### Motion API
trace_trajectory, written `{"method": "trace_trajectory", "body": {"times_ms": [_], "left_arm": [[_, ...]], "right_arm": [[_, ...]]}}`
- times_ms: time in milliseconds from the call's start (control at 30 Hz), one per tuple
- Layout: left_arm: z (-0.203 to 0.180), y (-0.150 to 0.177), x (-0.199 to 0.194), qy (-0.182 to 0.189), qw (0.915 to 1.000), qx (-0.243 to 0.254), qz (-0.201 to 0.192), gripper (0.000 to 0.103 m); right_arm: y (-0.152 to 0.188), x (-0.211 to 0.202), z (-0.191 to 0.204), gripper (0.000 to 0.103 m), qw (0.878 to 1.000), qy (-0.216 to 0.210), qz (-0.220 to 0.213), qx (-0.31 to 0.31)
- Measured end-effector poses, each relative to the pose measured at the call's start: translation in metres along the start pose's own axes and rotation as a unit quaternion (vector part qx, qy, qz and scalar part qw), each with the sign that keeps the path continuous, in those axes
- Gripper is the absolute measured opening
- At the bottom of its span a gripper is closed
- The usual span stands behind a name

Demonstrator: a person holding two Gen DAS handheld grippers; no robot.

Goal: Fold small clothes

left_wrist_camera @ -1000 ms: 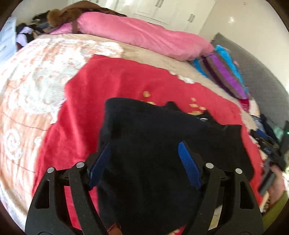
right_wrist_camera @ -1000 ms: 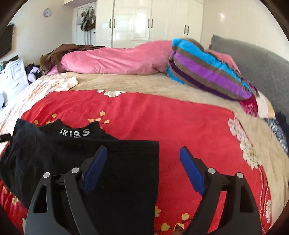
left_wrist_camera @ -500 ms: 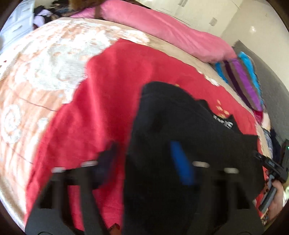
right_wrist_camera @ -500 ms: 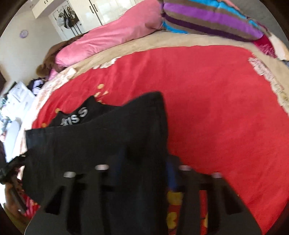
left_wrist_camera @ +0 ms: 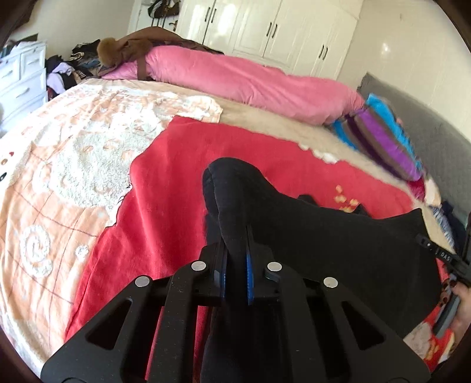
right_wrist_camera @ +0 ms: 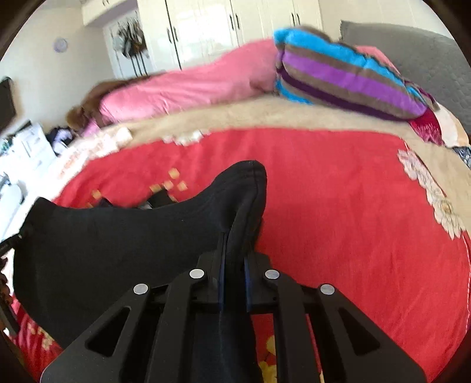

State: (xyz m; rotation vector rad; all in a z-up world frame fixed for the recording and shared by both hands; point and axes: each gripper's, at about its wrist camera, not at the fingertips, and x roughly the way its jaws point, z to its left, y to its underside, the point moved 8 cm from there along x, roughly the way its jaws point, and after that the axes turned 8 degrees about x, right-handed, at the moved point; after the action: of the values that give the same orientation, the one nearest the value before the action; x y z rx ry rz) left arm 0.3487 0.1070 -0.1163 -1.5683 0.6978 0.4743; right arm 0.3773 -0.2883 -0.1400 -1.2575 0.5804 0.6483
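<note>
A small black garment (left_wrist_camera: pixel 338 241) hangs stretched between my two grippers above the red blanket (left_wrist_camera: pixel 176 182). My left gripper (left_wrist_camera: pixel 235 265) is shut on its left corner, and the cloth bunches up past the blue pads. My right gripper (right_wrist_camera: pixel 234 265) is shut on the opposite corner of the black garment (right_wrist_camera: pixel 117 241). The right gripper's edge and hand show at the far right of the left wrist view (left_wrist_camera: pixel 453 265). The garment's lower part is hidden below both grippers.
The red blanket (right_wrist_camera: pixel 338 191) lies on a wide bed. A pink duvet roll (left_wrist_camera: pixel 250 79) and a striped pillow (right_wrist_camera: pixel 347 79) lie at the back. A peach fleece blanket (left_wrist_camera: pixel 64 165) covers the left side. White wardrobes (left_wrist_camera: pixel 265 26) and a grey headboard (right_wrist_camera: pixel 412 50) stand behind.
Both grippers were open over the flat garment a second ago. They have closed on its two near corners and lifted it off the blanket.
</note>
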Motion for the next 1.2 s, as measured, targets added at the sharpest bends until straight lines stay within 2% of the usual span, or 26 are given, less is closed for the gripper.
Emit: {"method": "trace_trajectory", "body": {"times_ms": [133, 233, 500, 567, 633, 733, 800, 1033, 1100, 1167, 1200], "left_arm": [[0.007, 0.014, 0.03, -0.014, 0.9988, -0.012, 0.045, 0.004], [0.011, 0.02, 0.034, -0.023, 0.998, -0.01, 0.058, 0.008], [0.014, 0.019, 0.029, -0.035, 0.9975, -0.013, 0.06, 0.023], [0.015, 0.016, 0.025, -0.034, 0.9975, -0.016, 0.06, 0.024], [0.016, 0.015, 0.023, -0.033, 0.9972, -0.022, 0.062, 0.024], [0.017, 0.012, 0.018, -0.035, 0.9972, -0.024, 0.062, 0.026], [0.016, 0.01, 0.015, -0.036, 0.9973, -0.024, 0.06, 0.033], [0.004, -0.004, -0.002, -0.039, 0.9984, -0.007, 0.041, 0.045], [-0.001, -0.006, -0.006, -0.037, 0.9986, -0.001, 0.039, 0.055], [-0.007, -0.009, -0.011, -0.035, 0.9988, 0.007, 0.034, 0.059], [-0.01, -0.011, -0.014, -0.034, 0.9989, 0.011, 0.031, 0.062]], "right_arm": [[0.012, 0.016, -0.004, 0.01, 0.999, 0.024, 0.018, -0.013], [0.013, 0.018, -0.005, 0.014, 0.999, 0.03, 0.018, -0.012], [0.015, 0.017, -0.015, 0.036, 0.998, 0.054, 0.024, -0.005], [0.014, 0.015, -0.017, 0.046, 0.998, 0.055, 0.026, 0.0], [0.012, 0.013, -0.018, 0.048, 0.998, 0.058, 0.022, 0.002], [0.01, 0.009, -0.021, 0.058, 0.998, 0.061, 0.019, 0.01], [0.007, 0.006, -0.023, 0.058, 0.998, 0.058, 0.015, 0.018], [-0.002, -0.006, -0.022, 0.06, 0.999, 0.045, -0.001, 0.027], [-0.004, -0.008, -0.019, 0.06, 0.999, 0.041, -0.004, 0.026], [-0.005, -0.01, -0.017, 0.072, 0.999, 0.037, -0.008, 0.026], [-0.006, -0.013, -0.016, 0.073, 0.999, 0.035, -0.013, 0.026]]}}
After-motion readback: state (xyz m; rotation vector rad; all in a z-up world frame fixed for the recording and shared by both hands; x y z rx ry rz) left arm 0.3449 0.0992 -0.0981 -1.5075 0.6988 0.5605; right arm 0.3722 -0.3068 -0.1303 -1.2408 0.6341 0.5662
